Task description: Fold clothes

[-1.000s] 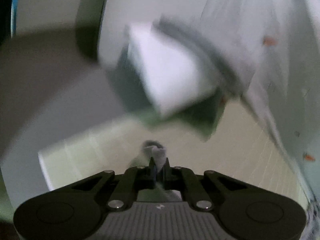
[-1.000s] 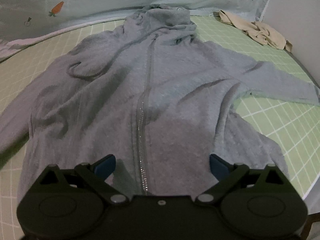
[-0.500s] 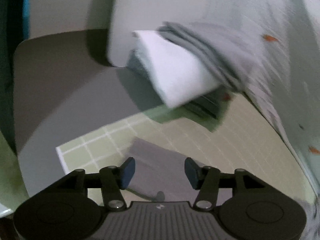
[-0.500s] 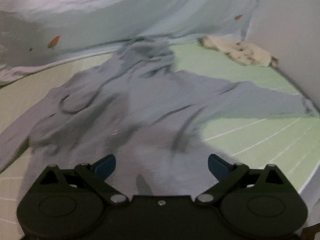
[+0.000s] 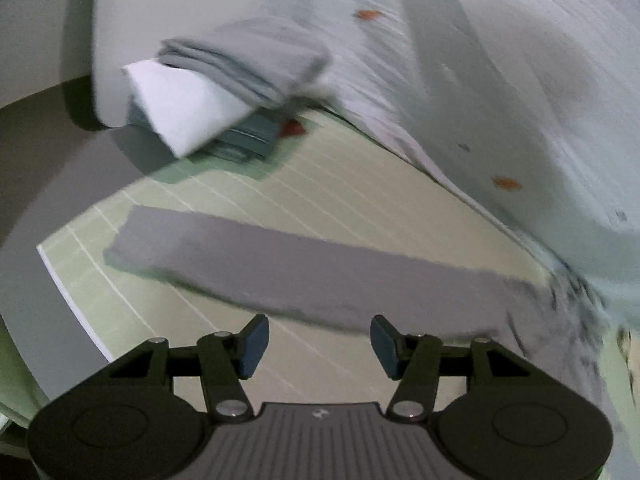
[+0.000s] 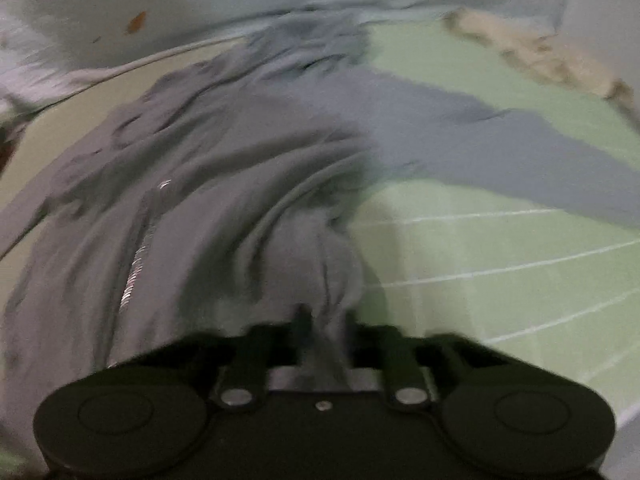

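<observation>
Left gripper point(image 5: 318, 346) jaws apart, empty, hovering just short of the grey sleeve point(image 5: 304, 268) laid flat across the green checked bed point(image 5: 360, 196), likely freed for its next grab; right gripper point(image 6: 324, 332) closing, pinching the hoodie point(image 6: 224, 184) hem edge, fabric bunched between its jaws, probably to fold that side over

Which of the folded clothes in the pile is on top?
The folded grey garment, lying over the white folded one; the dark blue-grey one is at the bottom.
</observation>
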